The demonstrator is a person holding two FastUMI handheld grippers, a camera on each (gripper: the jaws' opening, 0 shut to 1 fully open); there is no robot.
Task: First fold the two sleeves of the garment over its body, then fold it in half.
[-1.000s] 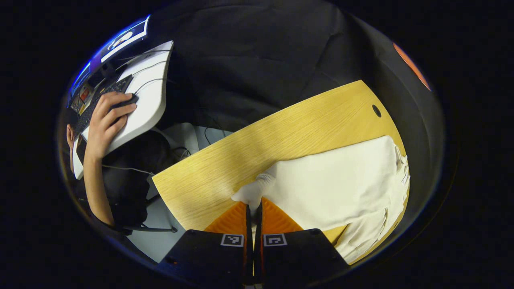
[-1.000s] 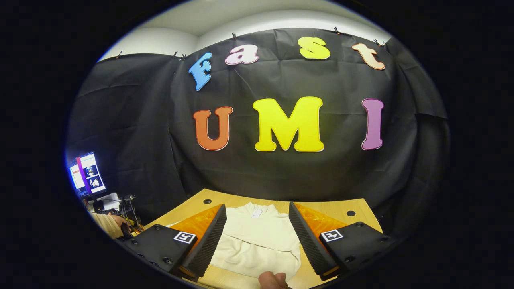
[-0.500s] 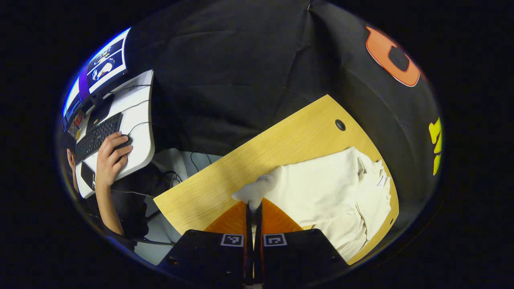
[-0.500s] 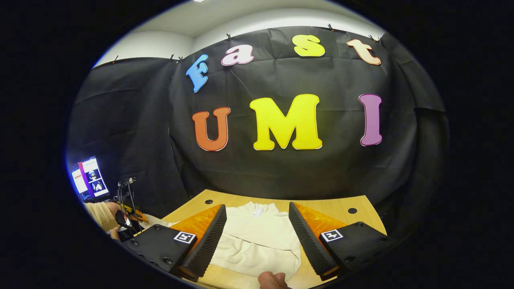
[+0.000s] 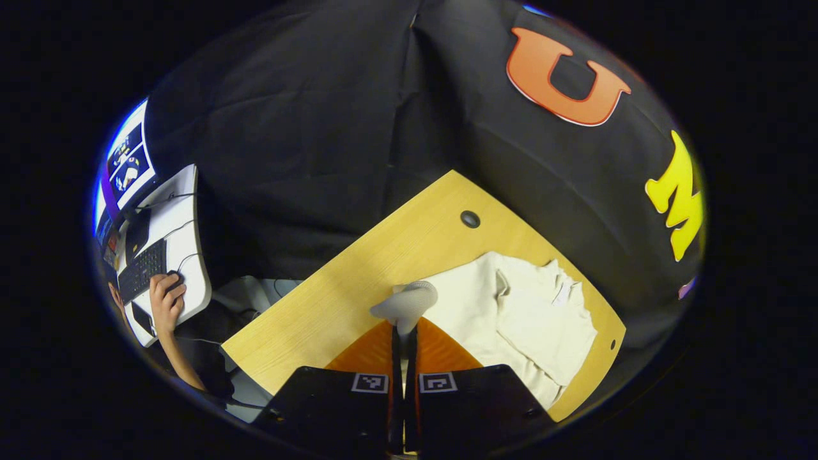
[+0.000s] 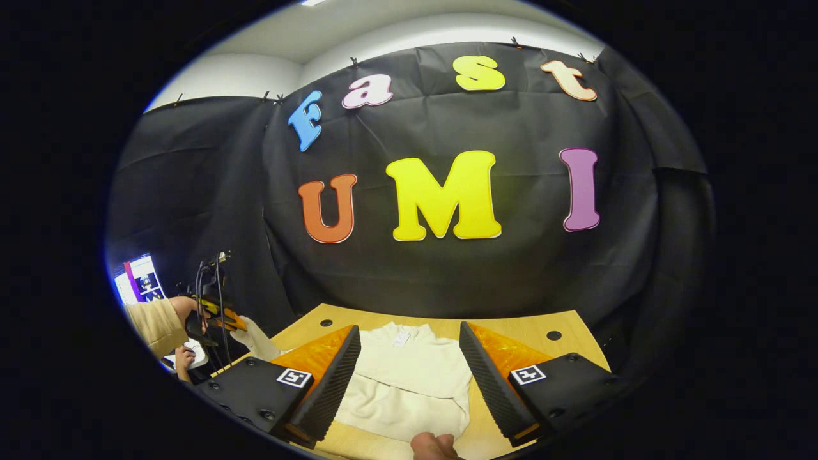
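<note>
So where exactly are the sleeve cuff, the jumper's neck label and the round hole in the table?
sleeve cuff point(image 5: 409, 300), left gripper view, on its ribbed end
neck label point(image 6: 402, 338), right gripper view, on the tag inside the collar
round hole point(image 5: 470, 219), left gripper view, at its middle

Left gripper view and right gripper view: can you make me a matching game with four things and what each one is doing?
Things:
1. left gripper
2. right gripper
3. cream long-sleeved garment
4. light wooden table

States:
A. open, with nothing between its fingers
B. lying on the table
C. shut on the ribbed sleeve cuff
D. has a small round hole near its corner

Pairs: 1-C, 2-A, 3-B, 4-D
</note>
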